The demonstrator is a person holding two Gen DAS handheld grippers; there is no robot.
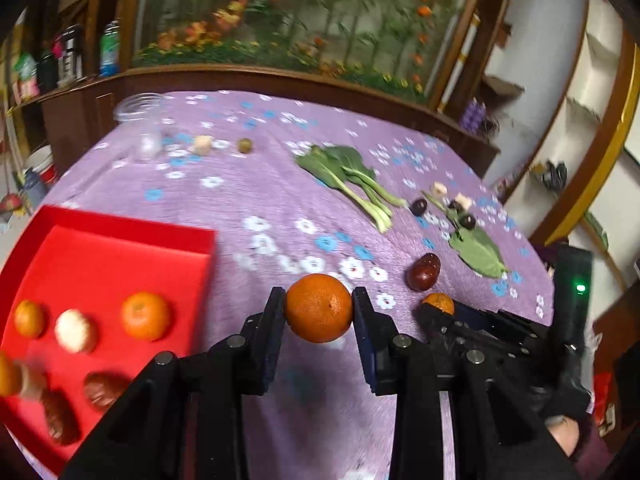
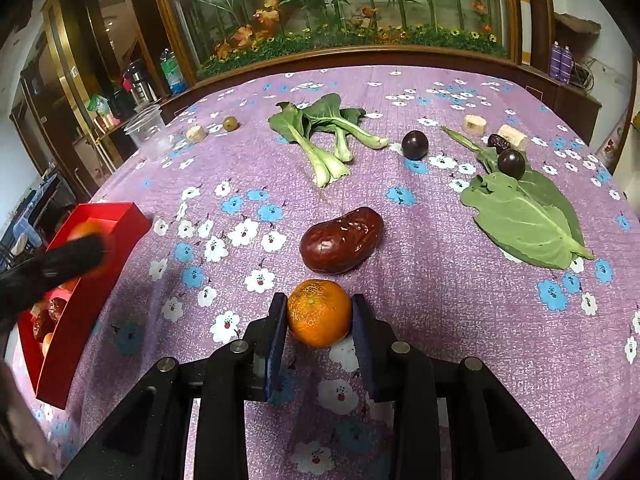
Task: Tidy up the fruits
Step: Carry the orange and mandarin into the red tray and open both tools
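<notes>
Left gripper (image 1: 319, 307): fingers clamped on a mandarin (image 1: 319, 308), carried above the desk, red tray (image 1: 120, 260) at its 9 o'clock.
Right gripper (image 2: 319, 314): fingers closed on a smaller mandarin (image 2: 319, 313), low over the cloth.
Slip risk: both fruits are round and pinched only at their sides; a jolt could roll one out.
Collision risk: the two grippers sit close together; crossing paths toward the tray could knock a fruit loose.
Tray risk: the fruits already in the tray could be struck on release.
Remaining fruit: a red date (image 2: 341, 239) at 12 o'clock of the right gripper; dark plums (image 2: 415, 144) beyond.
Surface: purple flowered cloth (image 2: 460, 320), slightly wrinkled; greens (image 2: 324, 136) and a leaf (image 2: 524, 220) lie on it.
Room: wood-framed floral panel (image 2: 340, 8) behind, shelves with bottles at 10 o'clock.
</notes>
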